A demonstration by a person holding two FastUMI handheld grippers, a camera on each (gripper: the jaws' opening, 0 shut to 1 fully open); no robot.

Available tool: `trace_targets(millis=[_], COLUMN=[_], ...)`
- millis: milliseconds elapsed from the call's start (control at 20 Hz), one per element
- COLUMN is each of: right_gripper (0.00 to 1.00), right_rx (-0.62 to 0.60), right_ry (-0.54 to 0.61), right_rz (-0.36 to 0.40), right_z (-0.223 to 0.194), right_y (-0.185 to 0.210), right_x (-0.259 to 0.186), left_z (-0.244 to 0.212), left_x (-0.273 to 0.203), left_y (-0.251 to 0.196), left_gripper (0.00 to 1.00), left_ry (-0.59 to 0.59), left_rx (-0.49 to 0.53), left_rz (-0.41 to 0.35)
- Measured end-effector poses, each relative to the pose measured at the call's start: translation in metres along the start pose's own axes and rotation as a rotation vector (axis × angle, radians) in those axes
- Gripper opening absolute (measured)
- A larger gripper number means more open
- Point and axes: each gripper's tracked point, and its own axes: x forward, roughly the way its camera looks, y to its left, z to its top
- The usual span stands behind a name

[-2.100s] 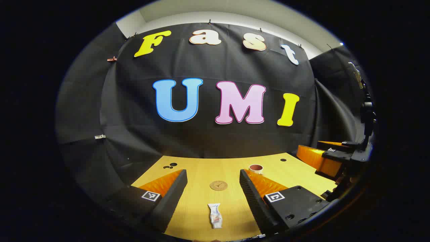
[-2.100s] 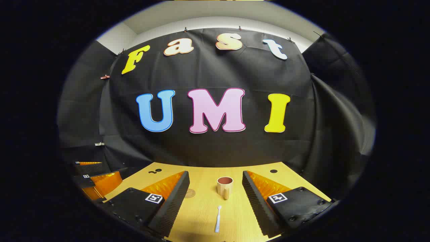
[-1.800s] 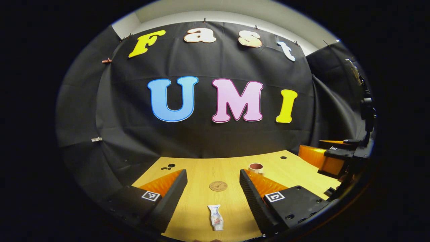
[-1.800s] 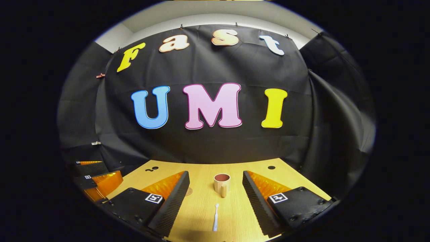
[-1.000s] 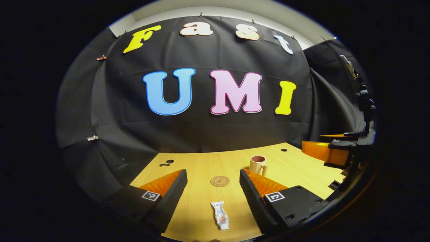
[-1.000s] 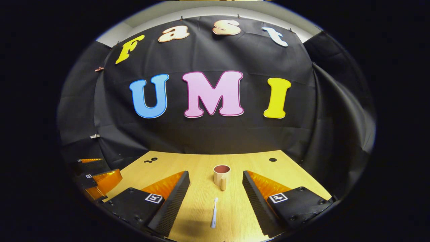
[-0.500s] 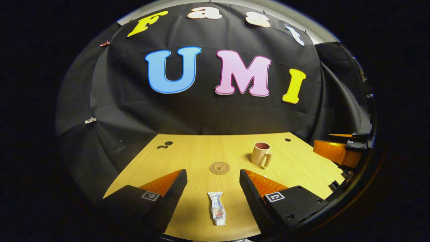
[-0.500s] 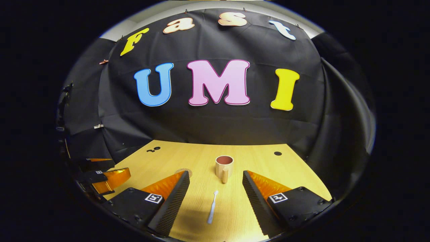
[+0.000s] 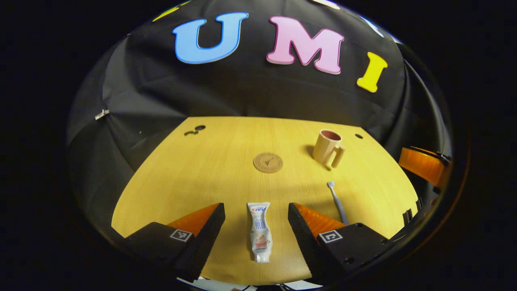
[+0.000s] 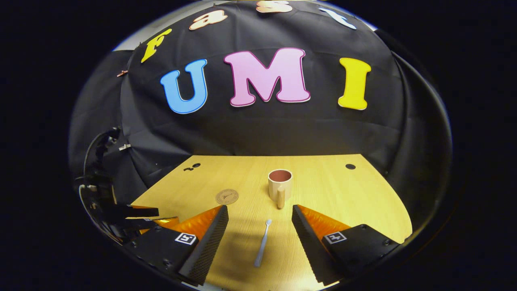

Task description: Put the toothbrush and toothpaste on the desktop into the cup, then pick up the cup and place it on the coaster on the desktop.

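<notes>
A white toothpaste tube [image 9: 259, 231] lies flat on the wooden desktop [image 9: 202, 173], right between the fingers of my open left gripper [image 9: 256, 214]. Beyond it sits a round cork coaster [image 9: 267, 162], and to the right stand a beige cup [image 9: 328, 143] with its handle toward me and a pale toothbrush [image 9: 337, 202]. In the right gripper view the toothbrush [image 10: 262, 243] lies lengthwise between the fingers of my open right gripper [image 10: 260, 218]. The cup [image 10: 279, 184] stands upright just past it, and the coaster [image 10: 227, 196] is to its left.
Small dark holes [image 9: 194, 130] mark the desktop's far left, and one more hole [image 10: 350, 166] its far right. The left gripper [image 10: 133, 216] and its dark mount hang at the left edge of the right gripper view. An orange finger of the right gripper [image 9: 422, 163] shows at the far right.
Both grippers have risen and tilted downward, so more of the desktop shows. The toothpaste and toothbrush now lie farther up between their fingers. Both stay open.
</notes>
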Motion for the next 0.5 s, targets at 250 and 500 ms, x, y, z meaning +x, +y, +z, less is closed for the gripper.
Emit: trace_targets(millis=[250,500], right_gripper=[0.97,0.97], right_rx=[-0.002,0.018], right_ry=[0.084,0.163], right_rz=[0.033,0.058], right_z=[-0.029,-0.051], right_y=[-0.012,-0.022], right_x=[0.009,0.015], left_z=[-0.031,-0.051], left_x=[0.038,0.063], left_y=[0.001,0.005], left_gripper=[0.98,0.96], left_ry=[0.183,0.308], left_rx=[-0.004,-0.006], left_rz=[0.02,0.043])
